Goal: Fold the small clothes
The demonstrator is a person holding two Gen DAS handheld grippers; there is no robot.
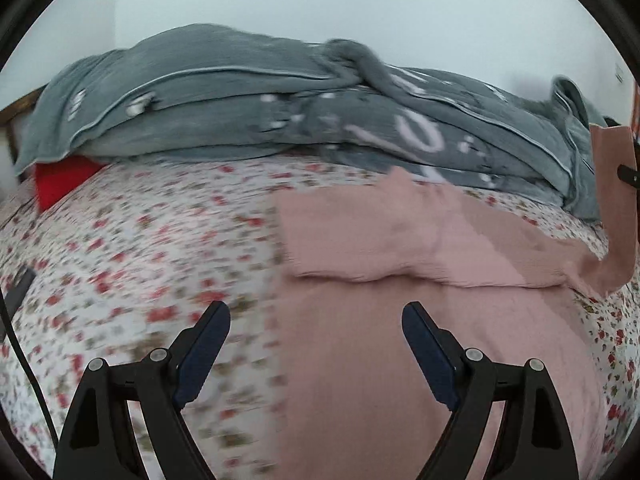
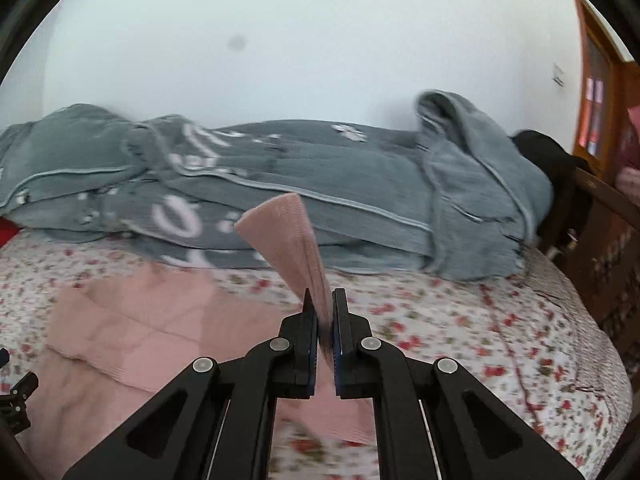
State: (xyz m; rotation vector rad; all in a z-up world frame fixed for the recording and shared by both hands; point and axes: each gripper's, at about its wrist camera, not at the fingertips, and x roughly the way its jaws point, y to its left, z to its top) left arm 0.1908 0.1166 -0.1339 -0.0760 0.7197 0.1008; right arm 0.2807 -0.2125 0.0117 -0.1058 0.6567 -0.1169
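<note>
- Left wrist view: the left tool (image 1: 316, 320) hangs with its jaws wide apart and nothing between them, above the pink garment (image 1: 400, 248) spread on the floral bed (image 1: 140, 248). One strip of the garment rises at the far right edge of the view, pinched by the right tool (image 1: 628, 174). The garment's left edge runs straight up the middle of the view; bare bedspread lies open to the left of it. A grey blanket (image 1: 240, 92) is heaped along the back, just beyond the garment's top edge.
- Right wrist view: the right tool (image 2: 324, 300) is clenched on a ribbed pink sleeve or cuff (image 2: 288, 240), lifted clear of the bed while the garment's body (image 2: 140, 320) lies lower left. The step looks like folding that sleeve in; the next move likely calls for carrying it left over the body and laying it flat. Open bed lies to the right; the wooden bed frame (image 2: 600, 216) bounds that side.
</note>
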